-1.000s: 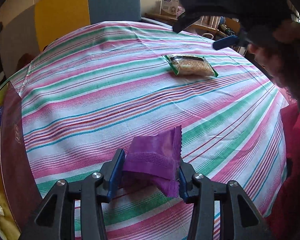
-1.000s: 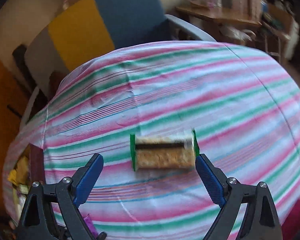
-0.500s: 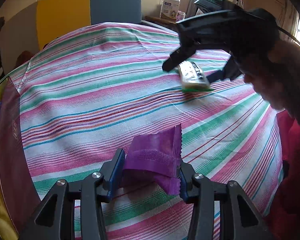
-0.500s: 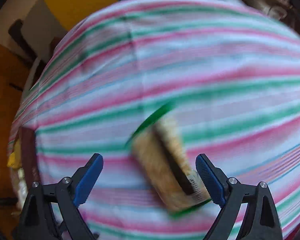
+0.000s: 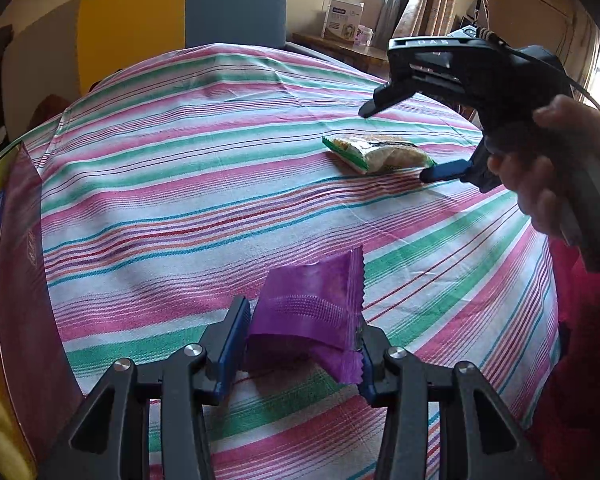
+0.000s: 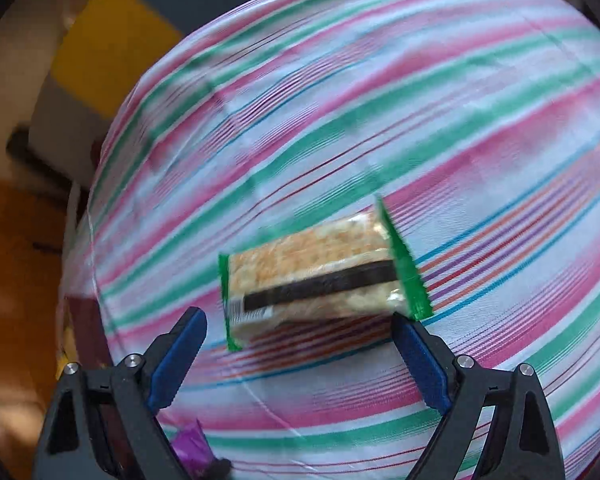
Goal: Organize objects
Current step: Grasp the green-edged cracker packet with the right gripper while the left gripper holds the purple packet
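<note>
My left gripper (image 5: 300,344) is shut on a purple snack packet (image 5: 312,312) and holds it low over the striped tablecloth (image 5: 172,184). A green-edged cracker packet (image 5: 376,154) lies on the cloth at the far right. My right gripper (image 5: 396,144) is open and hovers around it. In the right wrist view the cracker packet (image 6: 320,272) lies just ahead of the open right gripper (image 6: 300,344), between the lines of its fingers, not gripped. The purple packet (image 6: 190,446) shows at the bottom left there.
A dark red box (image 5: 16,280) with yellow items stands at the table's left edge. A blue and yellow chair (image 5: 188,4) stands behind the table. A side table with a white carton (image 5: 342,20) is at the back right.
The right gripper has come down around the cracker packet, which was nudged and turned on the cloth. The left gripper still holds the purple packet in the same place.
</note>
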